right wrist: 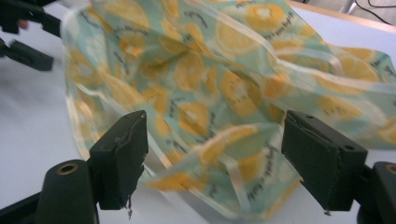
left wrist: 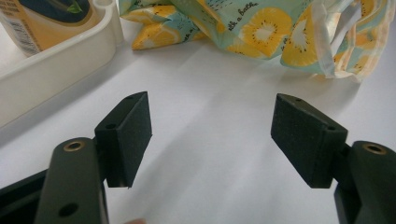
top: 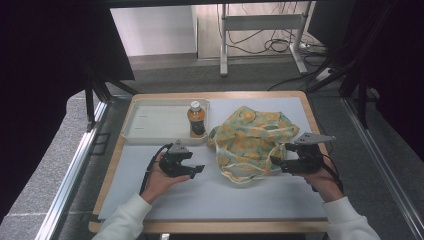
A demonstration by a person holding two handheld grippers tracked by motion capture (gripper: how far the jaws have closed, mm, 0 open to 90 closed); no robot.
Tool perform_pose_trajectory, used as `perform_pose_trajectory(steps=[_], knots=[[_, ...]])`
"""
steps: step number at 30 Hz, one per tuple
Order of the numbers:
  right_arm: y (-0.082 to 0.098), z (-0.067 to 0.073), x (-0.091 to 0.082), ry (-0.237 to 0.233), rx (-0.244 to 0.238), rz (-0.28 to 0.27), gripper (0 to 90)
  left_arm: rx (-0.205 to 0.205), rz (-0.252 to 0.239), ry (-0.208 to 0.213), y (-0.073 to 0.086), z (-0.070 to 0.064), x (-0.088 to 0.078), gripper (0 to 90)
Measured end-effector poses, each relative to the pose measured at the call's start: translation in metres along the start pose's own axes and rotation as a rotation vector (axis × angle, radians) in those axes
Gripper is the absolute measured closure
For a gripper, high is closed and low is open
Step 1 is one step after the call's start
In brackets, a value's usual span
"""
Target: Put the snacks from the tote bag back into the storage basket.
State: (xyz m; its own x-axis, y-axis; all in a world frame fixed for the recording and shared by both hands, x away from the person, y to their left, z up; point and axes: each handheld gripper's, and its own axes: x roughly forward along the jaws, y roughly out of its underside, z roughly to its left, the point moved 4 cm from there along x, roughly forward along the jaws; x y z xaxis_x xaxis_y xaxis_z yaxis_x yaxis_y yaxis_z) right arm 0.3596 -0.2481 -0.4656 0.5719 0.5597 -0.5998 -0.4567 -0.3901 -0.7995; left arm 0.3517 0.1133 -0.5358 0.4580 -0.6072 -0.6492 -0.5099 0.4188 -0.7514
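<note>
The work looks barely begun. One bag (top: 250,142), printed with lemon slices, lies crumpled at the middle of the counter (top: 210,195), and nothing grips it yet. The right hand-held gripper (top: 276,162) sits at the bag's 4 o'clock edge, jaws wide; in the right gripper view the cloth (right wrist: 210,116) bulges into the gap between the pads without either pad pressing on it. The left hand-held gripper (top: 197,170) waits at the bag's 8 o'clock, apart from it, jaws wide and empty over bare counter. Closing on the fabric is likely next, then whatever opening, lifting or filling follows; all of that remains.

Count: one bag, one bottle (top: 196,119), one tray (top: 150,137), two hand-held grippers. The bottle stands upright in the tray's right end, at the bag's 10 o'clock.
</note>
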Motion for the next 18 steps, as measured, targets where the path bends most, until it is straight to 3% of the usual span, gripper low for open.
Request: perform_pose_trajectory(steps=[12, 18], knots=[[0.011, -0.007, -0.003, 0.024, 0.020, -0.003, 22.9, -0.003, -0.012, 0.000, 0.000, 0.002, -0.003, 29.1], [0.011, -0.009, -0.009, 0.028, 0.030, -0.039, 22.6, -0.004, -0.007, 0.002, 0.001, 0.002, -0.001, 29.1]])
